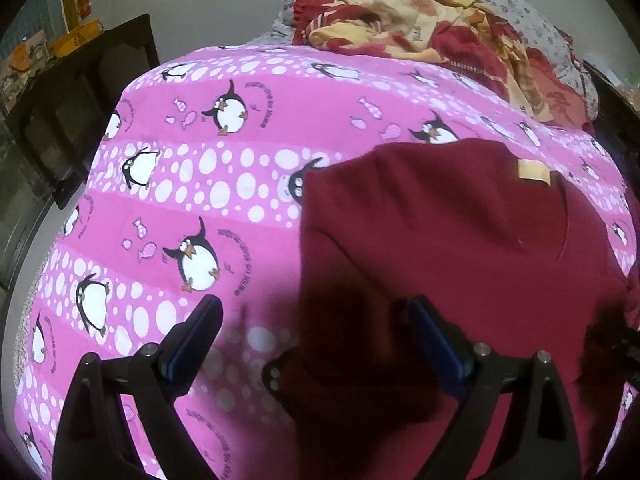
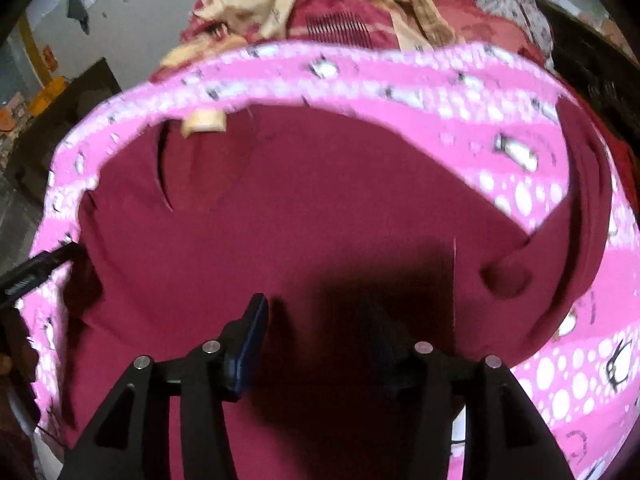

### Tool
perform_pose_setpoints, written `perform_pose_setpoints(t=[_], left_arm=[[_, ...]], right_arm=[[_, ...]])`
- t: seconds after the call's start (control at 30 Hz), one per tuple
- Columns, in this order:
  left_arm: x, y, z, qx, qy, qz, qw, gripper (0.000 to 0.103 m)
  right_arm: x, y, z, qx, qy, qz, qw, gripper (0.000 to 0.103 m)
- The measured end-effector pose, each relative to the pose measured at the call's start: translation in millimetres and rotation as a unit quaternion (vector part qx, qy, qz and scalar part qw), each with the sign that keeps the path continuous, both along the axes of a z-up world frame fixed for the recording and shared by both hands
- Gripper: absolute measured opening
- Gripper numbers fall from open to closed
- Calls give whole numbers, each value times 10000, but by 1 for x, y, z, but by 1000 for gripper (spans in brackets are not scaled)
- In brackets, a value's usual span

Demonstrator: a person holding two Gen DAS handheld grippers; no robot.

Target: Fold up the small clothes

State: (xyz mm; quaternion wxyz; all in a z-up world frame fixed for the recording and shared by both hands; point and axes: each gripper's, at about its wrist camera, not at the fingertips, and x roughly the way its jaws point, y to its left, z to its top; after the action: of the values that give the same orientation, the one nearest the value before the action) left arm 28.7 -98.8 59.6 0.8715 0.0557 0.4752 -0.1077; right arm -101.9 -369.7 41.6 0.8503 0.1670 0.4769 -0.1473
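Observation:
A dark red shirt [image 1: 460, 248] with a tan neck label [image 1: 534, 171] lies flat on a pink penguin-print bedsheet [image 1: 200, 184]. My left gripper [image 1: 316, 312] is open, hovering over the shirt's left edge, one finger over the sheet, the other over the shirt. In the right wrist view the shirt [image 2: 300, 208] fills the middle, its label [image 2: 204, 120] at the far side and a sleeve [image 2: 592, 208] lying at the right. My right gripper [image 2: 320, 308] is open above the shirt's near part. The left gripper's finger [image 2: 36, 268] shows at the shirt's left edge.
A crumpled red and yellow blanket [image 1: 420, 20] is heaped at the far end of the bed, also in the right wrist view [image 2: 320, 12]. Dark wooden furniture [image 1: 80, 92] stands to the left beyond the bed edge.

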Motion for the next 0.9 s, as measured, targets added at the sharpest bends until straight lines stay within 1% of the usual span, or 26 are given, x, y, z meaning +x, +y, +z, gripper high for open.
perform_pose_setpoints(t=[0.07,0.1,0.2,0.3,0.37,0.47,0.5,0.57,0.6,0.7,0.8,0.83,0.9], left_arm=[[-5,-4,-2,-48,85,-63,9999,93],[-6,-5,-3,-60,104,-100,9999,93],[-12,-14,-7,-14,146,-272,9995,93],[-13,-20,-14,35,255,-425,9988,93],[-12,-22,-18,102,309,-471,9984,93],[-10,-21,-24,92,379,-442,9983,93],[-10,-20,-26,73,410,-424,9982,93],[-7,-20,-30,40,495,-392,9980,93],[-7,-20,-32,42,528,-384,9979,93],[-6,-20,-34,58,538,-392,9978,93],[-6,-20,-35,62,542,-391,9977,93],[-6,-20,-35,68,544,-393,9977,93],[-5,-21,-36,74,562,-402,9976,93]], right_arm=[[-1,3,3,-92,-11,65,9999,57],[-1,3,6,-53,2,117,9999,58],[-13,-7,18,169,-200,47,9996,58],[-35,-32,34,154,-458,-279,9984,59],[-51,-57,45,46,-516,-602,9968,62],[-74,-109,57,-116,-539,-1373,9890,65],[-76,-119,60,-96,-558,-1509,9869,66],[-76,-150,65,-19,-610,-1836,9811,66],[-76,-156,65,-20,-604,-1909,9797,66],[-61,-180,66,-31,-668,-1969,9781,66],[-47,-201,57,164,-696,-2103,9750,66],[-42,-206,54,107,-622,-2145,9747,66],[-31,-216,46,-174,-302,-2262,9734,66]])
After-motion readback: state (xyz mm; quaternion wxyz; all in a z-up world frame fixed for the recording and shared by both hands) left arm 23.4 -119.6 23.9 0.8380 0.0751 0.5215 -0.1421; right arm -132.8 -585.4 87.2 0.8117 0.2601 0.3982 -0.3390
